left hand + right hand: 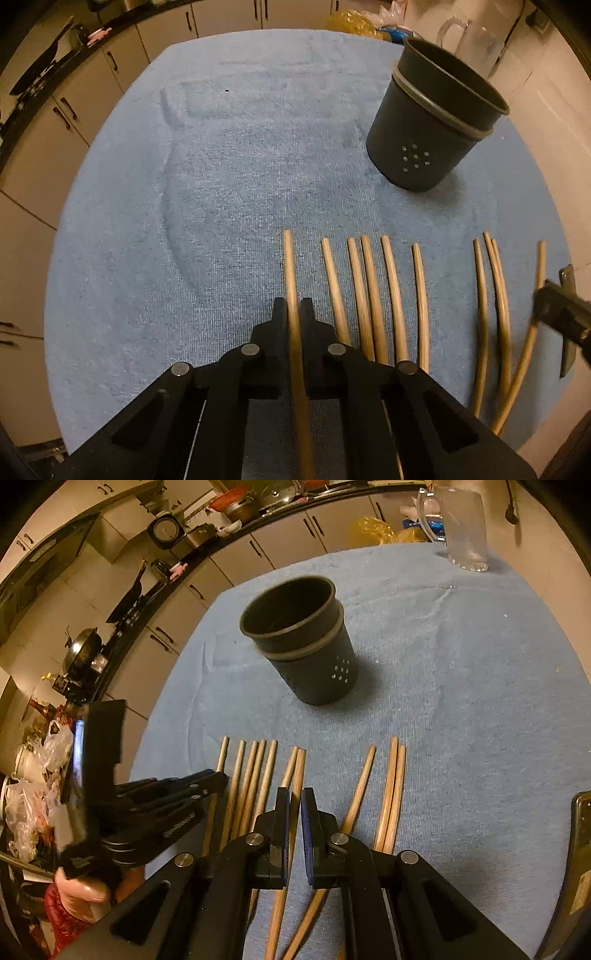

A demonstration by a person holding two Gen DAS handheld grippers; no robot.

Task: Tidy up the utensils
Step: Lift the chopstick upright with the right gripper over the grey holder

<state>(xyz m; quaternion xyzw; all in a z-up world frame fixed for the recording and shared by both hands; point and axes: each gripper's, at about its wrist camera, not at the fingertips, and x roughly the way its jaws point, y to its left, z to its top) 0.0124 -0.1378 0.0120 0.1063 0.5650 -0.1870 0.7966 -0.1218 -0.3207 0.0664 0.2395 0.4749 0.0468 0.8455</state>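
Left tongs [293,308] are clamped on the leftmost chopstick [288,254], gripping mid-shaft so it should lift level. Right tongs [294,797] also pinch one chopstick [300,768] from the row [255,771] lying flat on the blue towel [461,720]. Beyond the row, the dark holder [306,646] stands upright, mouth open, apparently empty, ready to receive them.

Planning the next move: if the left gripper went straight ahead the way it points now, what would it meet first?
The left gripper is shut on a chopstick. Ahead lies only bare blue towel; the dark utensil holder stands off to the right. The way looks free, though depth is unclear.
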